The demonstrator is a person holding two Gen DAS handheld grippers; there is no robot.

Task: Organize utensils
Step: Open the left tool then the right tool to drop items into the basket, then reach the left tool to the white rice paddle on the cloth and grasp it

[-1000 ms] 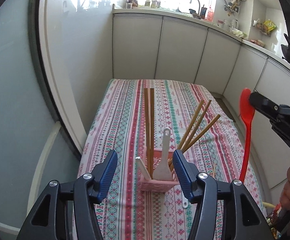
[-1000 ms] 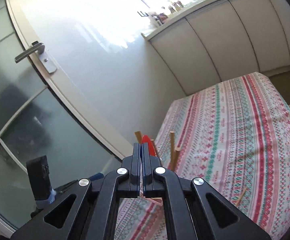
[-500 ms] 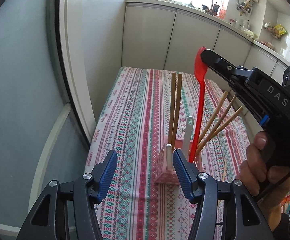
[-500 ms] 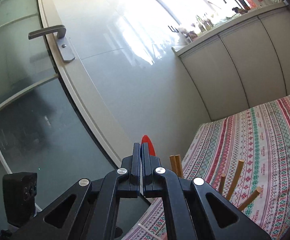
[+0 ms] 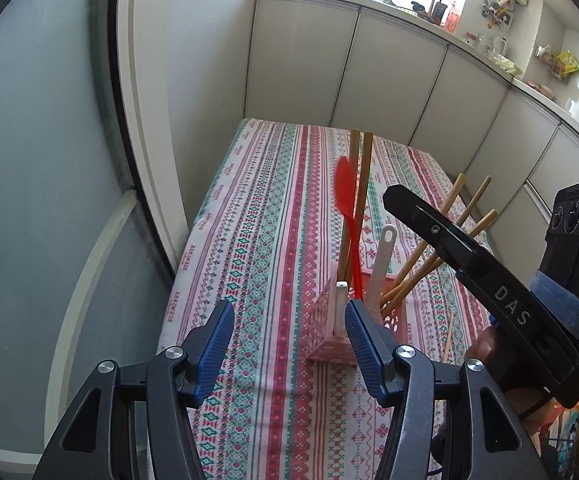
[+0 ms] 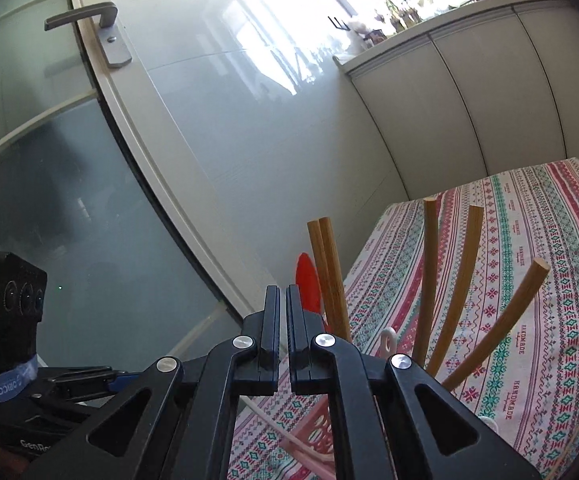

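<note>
Utensils stand in the pink basket point(image 5: 331, 334) near the front of the surface point(image 5: 273, 216): the red spatula point(image 5: 347, 200), held half a second ago in the right claw point(image 6: 282, 292), now stands free in the basket, blurred, leaning against the upright pair of chopsticks point(image 5: 359, 184). The right claw has let go, its fingers only a narrow slit apart and holding nothing, and it sits just above and to the right of the basket. The left claw point(image 5: 289, 334) is spread wide and empty, low in front of the basket. A white spoon point(image 5: 383, 260) and three tilted chopsticks point(image 5: 449, 224) share the basket. Left of it the striped cloth runs bare to the surface's edge by the glass door point(image 6: 69, 160); the far half lies open up to the cabinets point(image 5: 369, 72).
</note>
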